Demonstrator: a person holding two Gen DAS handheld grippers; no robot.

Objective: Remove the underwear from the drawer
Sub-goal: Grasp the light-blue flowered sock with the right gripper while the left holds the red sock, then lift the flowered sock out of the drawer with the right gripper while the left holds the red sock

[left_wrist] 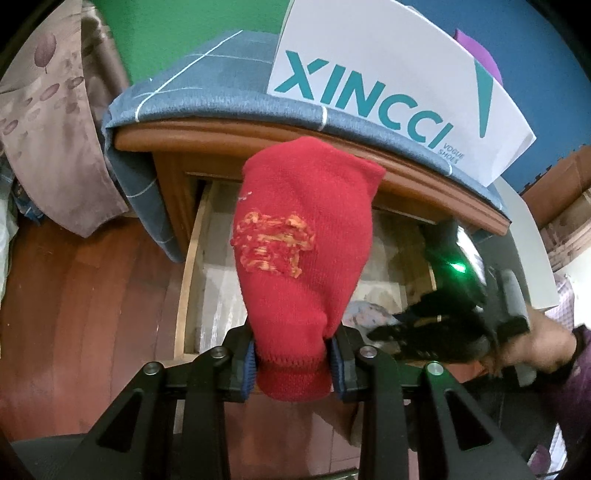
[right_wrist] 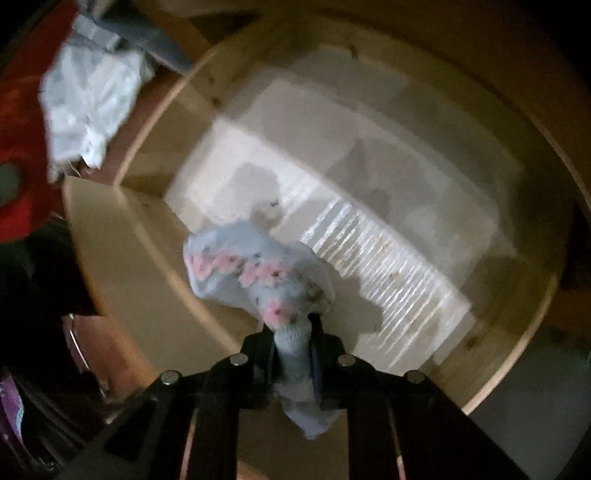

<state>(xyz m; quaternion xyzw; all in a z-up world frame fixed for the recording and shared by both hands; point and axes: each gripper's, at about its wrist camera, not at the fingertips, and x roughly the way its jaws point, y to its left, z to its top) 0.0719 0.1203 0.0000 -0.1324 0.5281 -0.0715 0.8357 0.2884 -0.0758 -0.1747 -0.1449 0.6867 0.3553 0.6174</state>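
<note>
A red knitted garment (left_wrist: 306, 236), bearing an orange-yellow embroidered patch, hangs clamped between the blue-padded fingers of the left gripper (left_wrist: 293, 363), held out in front of the open drawer (left_wrist: 192, 266) rather than inside it. In the right wrist view, a pale blue knitted garment (right_wrist: 258, 273) with pink patterning is pinched between the closed fingers of the right gripper (right_wrist: 293, 354), positioned above the drawer's interior, close to its front wall (right_wrist: 155, 280); motion blur prevents telling whether the fabric touches the bottom. The drawer is of light, unfinished wood, and its floor carries a pale liner (right_wrist: 369, 206) with a glossy ribbed strip. It belongs to a reddish-brown wooden cabinet (left_wrist: 166, 177), whose top is draped with a blue-grey checked cloth (left_wrist: 221, 70). On that cloth stands a white XINCCI shoe box (left_wrist: 388, 85) with teal lettering. Behind it, the wall is green (left_wrist: 192, 22) to the left and blue (left_wrist: 535, 44) to the right. A brownish leaf-patterned fabric (left_wrist: 48, 122) hangs beside the cabinet, above a dark red wooden floor (left_wrist: 92, 314).
</note>
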